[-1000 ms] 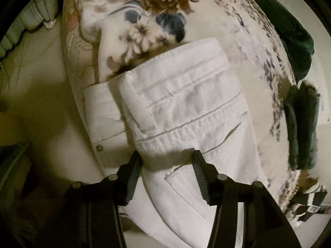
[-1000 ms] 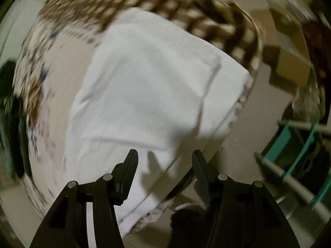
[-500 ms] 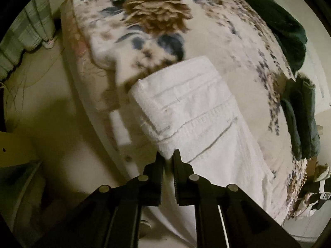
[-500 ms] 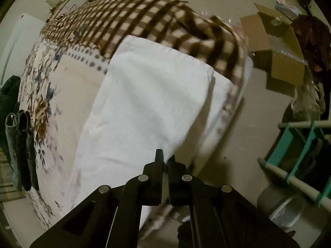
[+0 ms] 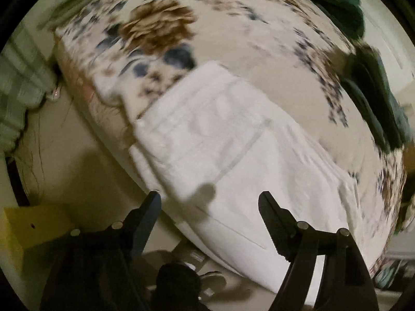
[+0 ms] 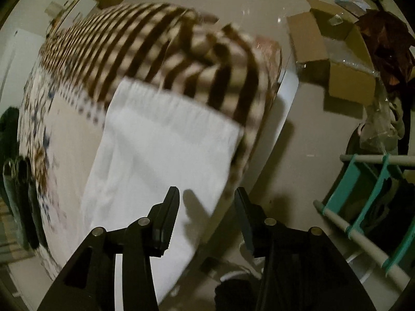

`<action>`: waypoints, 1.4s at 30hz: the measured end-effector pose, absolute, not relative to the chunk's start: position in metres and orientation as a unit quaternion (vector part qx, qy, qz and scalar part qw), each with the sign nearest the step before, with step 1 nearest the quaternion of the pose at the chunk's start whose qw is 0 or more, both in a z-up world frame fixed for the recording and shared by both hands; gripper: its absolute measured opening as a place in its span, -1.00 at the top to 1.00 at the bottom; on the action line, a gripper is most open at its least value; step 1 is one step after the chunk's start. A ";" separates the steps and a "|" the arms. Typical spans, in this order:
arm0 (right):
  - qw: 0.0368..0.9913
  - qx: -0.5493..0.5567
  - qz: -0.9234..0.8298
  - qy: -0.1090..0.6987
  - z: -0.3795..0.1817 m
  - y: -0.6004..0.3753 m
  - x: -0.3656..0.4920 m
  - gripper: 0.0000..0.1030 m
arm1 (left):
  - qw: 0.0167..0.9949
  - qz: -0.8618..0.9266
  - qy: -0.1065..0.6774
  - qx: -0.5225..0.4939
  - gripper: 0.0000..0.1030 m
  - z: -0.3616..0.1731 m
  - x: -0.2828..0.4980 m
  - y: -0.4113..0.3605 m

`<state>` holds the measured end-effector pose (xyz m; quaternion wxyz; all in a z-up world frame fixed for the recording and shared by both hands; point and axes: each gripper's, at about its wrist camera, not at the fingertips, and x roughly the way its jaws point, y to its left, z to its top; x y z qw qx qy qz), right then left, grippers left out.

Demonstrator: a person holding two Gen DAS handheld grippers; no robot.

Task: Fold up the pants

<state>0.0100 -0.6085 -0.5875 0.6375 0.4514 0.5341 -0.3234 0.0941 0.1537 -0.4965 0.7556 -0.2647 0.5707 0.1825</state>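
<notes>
White pants (image 5: 233,155) lie folded lengthwise along the near edge of a bed with a floral cover (image 5: 272,59). The left wrist view shows the waist end with waistband and pocket seams. My left gripper (image 5: 208,204) is open and empty, just above the near edge of the pants. The right wrist view shows the leg end of the pants (image 6: 160,150), its hem lying against a brown checked blanket (image 6: 166,41). My right gripper (image 6: 206,202) is open and empty, over the pants' near edge at the bed corner. Both views are motion-blurred.
Dark green clothes (image 5: 373,98) lie at the far side of the bed. Cardboard boxes (image 6: 334,59) stand on the floor beyond the bed corner. A teal and grey drying rack (image 6: 368,197) stands at the right. A yellow box (image 5: 33,230) sits on the floor at left.
Both grippers were shut on the pants' near edge half a second ago. They have now opened, let go and pulled back a little. The pants lie flatter on the bed.
</notes>
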 end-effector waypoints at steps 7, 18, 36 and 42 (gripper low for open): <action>0.659 0.424 -0.322 0.532 -0.610 -0.634 0.026 0.86 | 0.783 0.087 0.599 -0.144 -0.48 -0.495 0.128 0.046; 0.651 0.528 -0.217 0.499 -0.637 -0.650 -0.010 -0.27 | 0.748 -0.068 0.659 -0.033 -0.48 -0.558 0.149 -0.124; 0.726 0.580 -0.118 0.350 -0.652 -0.658 -0.020 0.11 | 0.749 -0.054 0.660 0.008 -1.00 -0.584 0.154 -0.146; 0.704 0.574 -0.126 0.398 -0.700 -0.668 0.002 0.05 | 0.748 -0.042 0.662 0.001 -1.00 -0.583 0.157 -0.149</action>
